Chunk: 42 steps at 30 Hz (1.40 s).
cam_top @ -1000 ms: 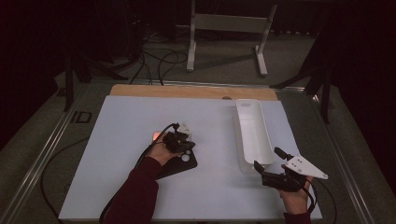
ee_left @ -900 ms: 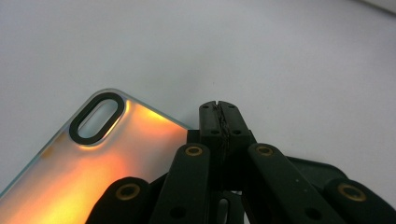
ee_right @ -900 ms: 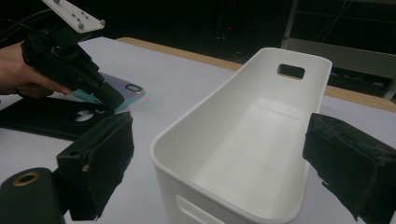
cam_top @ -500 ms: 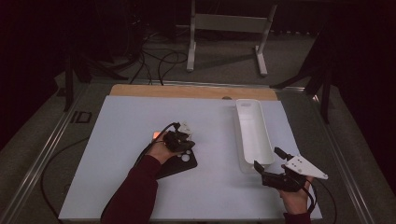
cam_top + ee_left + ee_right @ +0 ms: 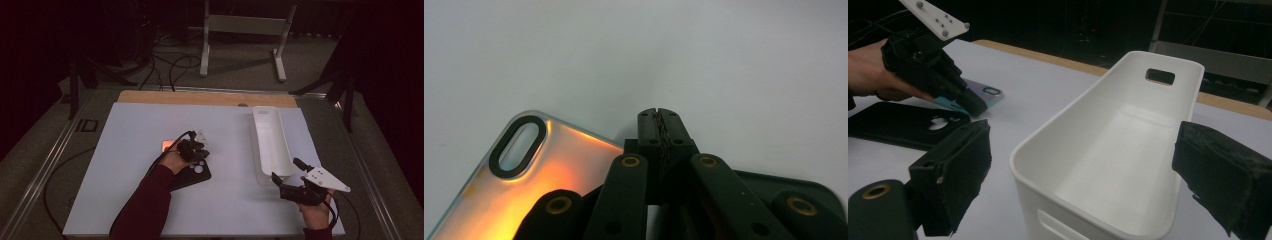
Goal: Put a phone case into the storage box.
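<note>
High view, near the centre of the frame: the left gripper (image 5: 191,148) rests over two phone cases lying flat on a matt white sheet (image 5: 130,150) that covers the table. In the left gripper view its black, hinged jaws with brass-coloured pivots are pressed together, their ribbed pads meeting with nothing visible between them, and the tips sit just above the edges of both cases. The translucent phone case (image 5: 519,175), lower left of that view, is smooth and glossy with rounded corners, glows orange to yellow, and carries an oval camera cut-out ringed in black. The black phone case (image 5: 809,195), lower right there, is matt and dark with a rounded corner; in the high view it lies just below and right of the hand, showing round pale openings. Lower right of the high view: the right gripper (image 5: 286,186), topped by a grey three-cornered plate, is held just off the near end of a long white plastic bin (image 5: 270,142). In the right gripper view its jaws are spread wide, their rough black pads at the left and right edges of the frame on either side of the bin's near end, holding nothing. The bin is smooth, deep and round-cornered, with slot handles in its end walls. A wooden board edge (image 5: 200,97) shows beyond the sheet; behind lie grey carpet, loose cables and a metal stand (image 5: 245,30) in a dark room.
</note>
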Motion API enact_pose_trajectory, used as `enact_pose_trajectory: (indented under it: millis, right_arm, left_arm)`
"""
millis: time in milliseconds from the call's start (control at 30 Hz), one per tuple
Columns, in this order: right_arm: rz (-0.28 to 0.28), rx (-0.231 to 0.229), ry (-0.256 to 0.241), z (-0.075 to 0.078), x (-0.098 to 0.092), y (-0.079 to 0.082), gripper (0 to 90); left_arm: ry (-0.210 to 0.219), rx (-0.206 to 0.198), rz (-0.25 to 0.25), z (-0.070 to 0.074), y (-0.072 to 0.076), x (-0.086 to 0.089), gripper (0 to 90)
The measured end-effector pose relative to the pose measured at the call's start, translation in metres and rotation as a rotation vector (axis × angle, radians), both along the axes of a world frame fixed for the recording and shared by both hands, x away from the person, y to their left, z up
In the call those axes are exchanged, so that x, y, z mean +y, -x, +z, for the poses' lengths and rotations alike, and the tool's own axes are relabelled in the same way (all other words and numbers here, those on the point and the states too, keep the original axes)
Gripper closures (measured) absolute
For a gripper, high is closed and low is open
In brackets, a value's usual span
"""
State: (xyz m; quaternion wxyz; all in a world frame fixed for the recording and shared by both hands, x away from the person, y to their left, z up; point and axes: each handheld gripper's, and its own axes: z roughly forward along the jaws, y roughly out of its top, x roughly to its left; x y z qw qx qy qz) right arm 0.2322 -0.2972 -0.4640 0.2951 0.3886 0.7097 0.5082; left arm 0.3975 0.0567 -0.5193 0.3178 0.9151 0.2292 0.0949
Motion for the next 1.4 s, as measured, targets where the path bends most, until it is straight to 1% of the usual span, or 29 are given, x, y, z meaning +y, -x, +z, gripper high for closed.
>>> enact_pose_trajectory:
  millis: [33, 133, 233, 267, 333, 367, 400, 467, 500, 533, 567, 700, 733, 800, 867, 933, 967, 1000, 1033, 1067, 1100, 1133, 1200, 1233, 1267, 1300, 1333, 1367, 1400]
  right_arm:
    - [0.000, 0.000, 0.000, 0.000, 0.000, 0.000, 8.6]
    - [0.002, 0.003, 0.003, -0.001, 0.000, 0.000, 8.6]
    - [0.001, 0.003, 0.002, -0.001, 0.000, 0.000, 8.6]
    - [0.001, 0.003, 0.002, -0.001, 0.000, 0.000, 8.6]
    - [0.001, 0.003, 0.001, -0.001, 0.000, 0.000, 8.6]
    - [0.001, 0.002, 0.001, -0.001, 0.000, 0.000, 8.6]
    - [0.000, 0.001, 0.000, -0.001, 0.000, 0.000, 8.6]
    - [0.000, 0.002, 0.002, -0.001, 0.000, 0.000, 8.6]
    - [0.001, 0.002, 0.002, -0.001, 0.000, 0.000, 8.6]
    - [0.001, 0.002, 0.002, -0.001, 0.000, 0.000, 8.6]
    - [0.001, 0.003, 0.002, -0.001, 0.000, 0.000, 8.6]
    - [0.003, 0.002, 0.001, -0.001, 0.000, 0.000, 8.6]
    - [0.002, 0.001, 0.002, 0.000, 0.000, 0.000, 8.6]
    - [0.001, 0.002, 0.000, 0.000, 0.000, 0.000, 8.6]
    - [0.000, 0.000, -0.001, 0.000, 0.000, 0.000, 8.6]
    - [0.000, 0.000, -0.003, 0.000, 0.000, 0.000, 8.6]
    - [0.000, -0.001, -0.003, 0.000, 0.000, 0.000, 8.6]
    - [0.001, -0.002, -0.004, 0.000, 0.000, 0.000, 8.6]
    - [0.001, -0.001, -0.004, 0.000, 0.000, 0.000, 8.6]
    - [0.001, -0.001, -0.004, 0.000, 0.000, 0.000, 8.6]
    - [0.003, -0.002, -0.006, 0.000, 0.000, 0.000, 8.6]
    - [0.004, -0.001, -0.006, 0.000, 0.000, 0.000, 8.6]
    - [0.009, -0.003, -0.005, 0.000, 0.001, 0.000, 8.6]
    - [0.009, -0.003, -0.005, 0.000, 0.001, 0.000, 8.6]
    - [0.012, -0.003, -0.005, 0.000, 0.001, 0.000, 8.6]
    - [0.019, -0.004, -0.008, 0.000, 0.003, 0.000, 8.6]
    - [0.020, -0.001, -0.008, 0.000, 0.003, 0.000, 8.6]
    - [0.021, -0.001, -0.008, 0.000, 0.004, -0.001, 8.6]
    - [0.021, -0.001, -0.008, 0.000, 0.004, -0.001, 8.6]
  left_arm:
    - [0.000, 0.000, 0.000, 0.000, 0.000, 0.000, 89.4]
    - [-0.006, -0.025, 0.031, -0.001, -0.006, 0.004, 89.2]
    - [-0.009, -0.041, 0.064, -0.002, -0.012, 0.008, 88.8]
    - [-0.009, -0.041, 0.064, -0.002, -0.012, 0.008, 88.7]
    - [-0.008, -0.048, 0.103, -0.003, -0.017, 0.014, 88.6]
    - [-0.010, -0.051, 0.134, -0.003, -0.021, 0.020, 88.5]
    - [-0.010, -0.051, 0.134, -0.003, -0.021, 0.020, 88.4]
    - [-0.013, -0.057, 0.168, -0.002, -0.024, 0.026, 88.4]
    - [-0.002, -0.057, 0.195, 0.000, -0.027, 0.032, 88.5]
    - [-0.002, -0.057, 0.195, 0.000, -0.027, 0.032, 88.5]
    - [-0.009, -0.067, 0.219, 0.001, -0.029, 0.035, 88.1]
    - [0.004, -0.062, 0.232, 0.002, -0.029, 0.038, 85.6]
    - [0.025, -0.063, 0.234, 0.004, -0.027, 0.038, 84.9]
    - [0.034, -0.064, 0.231, 0.006, -0.026, 0.038, 82.9]
    - [0.064, -0.071, 0.230, 0.011, -0.024, 0.039, 79.6]
    - [0.106, -0.073, 0.230, 0.019, -0.021, 0.043, 78.1]
    - [0.148, -0.082, 0.238, 0.028, -0.017, 0.048, 73.4]
    - [0.148, -0.082, 0.238, 0.028, -0.017, 0.048, 71.0]
    - [0.193, -0.101, 0.247, 0.037, -0.011, 0.056, 68.3]
    - [0.193, -0.101, 0.247, 0.037, -0.011, 0.056, 64.5]
    - [0.261, -0.116, 0.259, 0.045, -0.002, 0.067, 61.2]
    - [0.279, -0.120, 0.260, 0.050, 0.003, 0.072, 56.6]
    - [0.309, -0.150, 0.272, 0.057, 0.015, 0.084, 48.7]
    - [0.309, -0.150, 0.272, 0.057, 0.015, 0.084, 46.8]
    - [0.327, -0.152, 0.278, 0.060, 0.021, 0.091, 46.8]
    - [0.361, -0.173, 0.299, 0.066, 0.034, 0.104, 42.3]
    - [0.365, -0.193, 0.311, 0.069, 0.042, 0.110, 39.4]
    - [0.365, -0.193, 0.311, 0.069, 0.042, 0.110, 34.3]
    - [0.365, -0.218, 0.328, 0.071, 0.049, 0.116, 34.3]
